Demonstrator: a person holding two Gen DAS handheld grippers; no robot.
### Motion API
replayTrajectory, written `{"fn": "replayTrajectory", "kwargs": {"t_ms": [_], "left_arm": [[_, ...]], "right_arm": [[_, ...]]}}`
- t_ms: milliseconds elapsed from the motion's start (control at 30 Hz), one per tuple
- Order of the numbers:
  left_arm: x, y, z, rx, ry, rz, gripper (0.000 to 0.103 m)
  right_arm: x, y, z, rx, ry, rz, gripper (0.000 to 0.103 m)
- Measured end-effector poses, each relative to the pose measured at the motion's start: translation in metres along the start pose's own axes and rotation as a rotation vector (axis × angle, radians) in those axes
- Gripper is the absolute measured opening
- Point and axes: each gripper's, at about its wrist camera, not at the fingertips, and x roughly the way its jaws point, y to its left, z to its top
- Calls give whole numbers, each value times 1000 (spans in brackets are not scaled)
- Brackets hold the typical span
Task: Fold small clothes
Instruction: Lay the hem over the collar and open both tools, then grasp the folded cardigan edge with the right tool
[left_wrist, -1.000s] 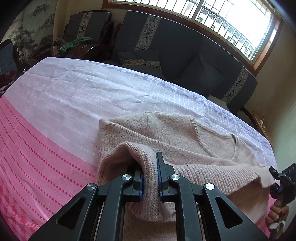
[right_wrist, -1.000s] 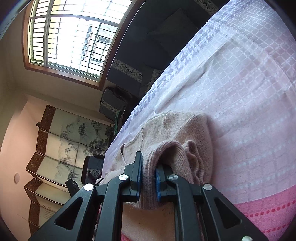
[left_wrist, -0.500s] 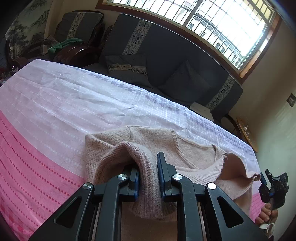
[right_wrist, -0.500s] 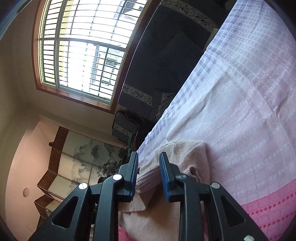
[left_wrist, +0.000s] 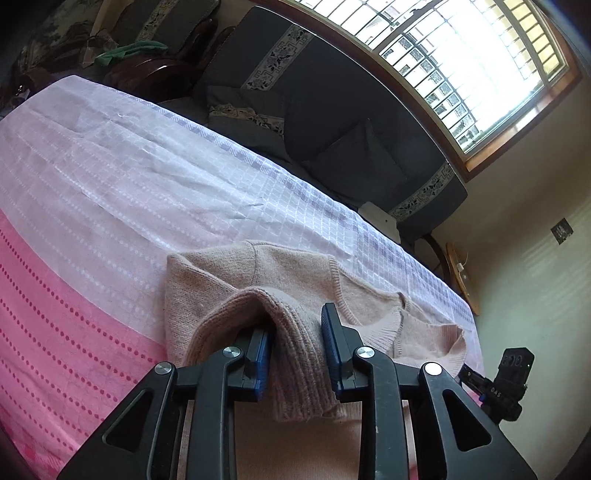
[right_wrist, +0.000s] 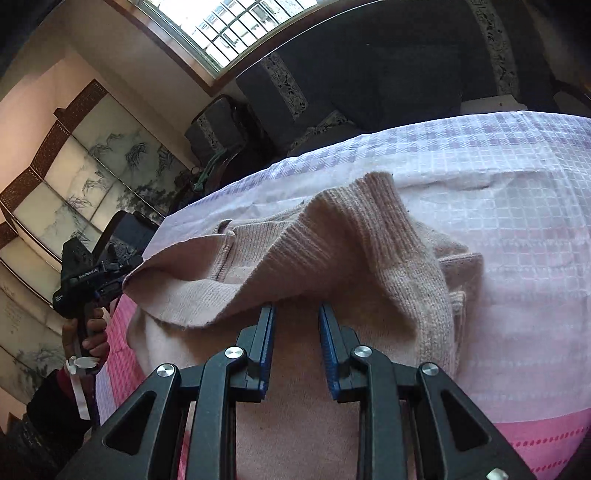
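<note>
Beneath slack, parted jaws, pink-and-white bedspread (left_wrist: 110, 192); beige sweater (left_wrist: 266, 280); beyond, dark sofa (left_wrist: 332, 122), window (left_wrist: 461, 55).

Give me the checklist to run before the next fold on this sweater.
1. Right tool free of fabric: ok. Its jaws have just been opening and nothing lies between them.
2. Left tool released: cannot tell. Its jaws have just been opening, but the ribbed hem fills the gap between them.
3. Folded part of the sweater lying flat: not ok. The hem stands up in a ridge.
4. Pink-and-white cloth beyond the sweater smooth: ok, only slight creases.
</note>
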Motion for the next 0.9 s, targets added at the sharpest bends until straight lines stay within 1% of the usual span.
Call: {"fn": "replayTrajectory", "kwargs": {"t_ms": [67, 100, 133, 167, 200, 233, 267, 333, 367, 400, 467, 500, 567, 600, 667, 733, 767, 800, 833, 900], "left_arm": [[-7, 5, 2, -31, -32, -5, 29], [-13, 9, 4, -46, -59, -8, 33], [-19, 12, 5, -58, -83, -17, 47], [-25, 17, 8, -76, -108, -28, 58], [-32, 21, 9, -94, -133, -39, 59], [-39, 24, 11, -99, -156, -43, 59], [-46, 24, 12, -78, -176, -25, 59], [-60, 15, 9, 23, -207, 44, 59], [-63, 8, 5, 81, -201, 50, 59], [-62, 1, 0, 136, -168, 48, 59], [-53, -15, -12, 234, -75, 39, 59], [-47, -24, -20, 277, -43, 46, 59], [-32, -39, -32, 335, -7, 73, 59], [-21, -44, -36, 343, 14, 85, 59], [2, -42, -40, 315, 69, 105, 59], [20, -29, -44, 250, 92, 175, 59], [25, -21, -45, 219, 97, 188, 59], [26, -14, -48, 198, 88, 176, 59], [21, -11, -50, 189, 61, 166, 59], [13, -16, -57, 206, 43, 196, 59]], "right_arm": [[-6, -20, 8, 127, -110, -5, 24], [-10, -31, 9, 205, -144, 12, 24], [-11, -39, 8, 264, -157, 40, 24], [-13, -43, 6, 290, -166, 72, 24], [-16, -42, 2, 281, -175, 81, 24], [-21, -38, -2, 249, -185, 69, 24], [-27, -33, -7, 217, -200, 58, 24], [-42, -24, -18, 176, -226, 88, 24], [-48, -22, -24, 167, -227, 111, 24], [-54, -20, -29, 159, -227, 124, 24], [-64, -17, -36, 139, -225, 139, 24], [-68, -15, -39, 131, -221, 142, 24], [-71, -13, -45, 124, -207, 136, 25], [-73, -12, -49, 122, -203, 141, 25], [-76, -10, -57, 112, -199, 130, 26], [-78, -10, -62, 84, -187, 72, 27], [-78, -12, -66, 78, -177, 49, 28], [-76, -16, -69, 86, -157, 32, 29], [-73, -22, -72, 102, -125, 17, 29], [-68, -31, -78, 115, -71, -10, 29]]}}
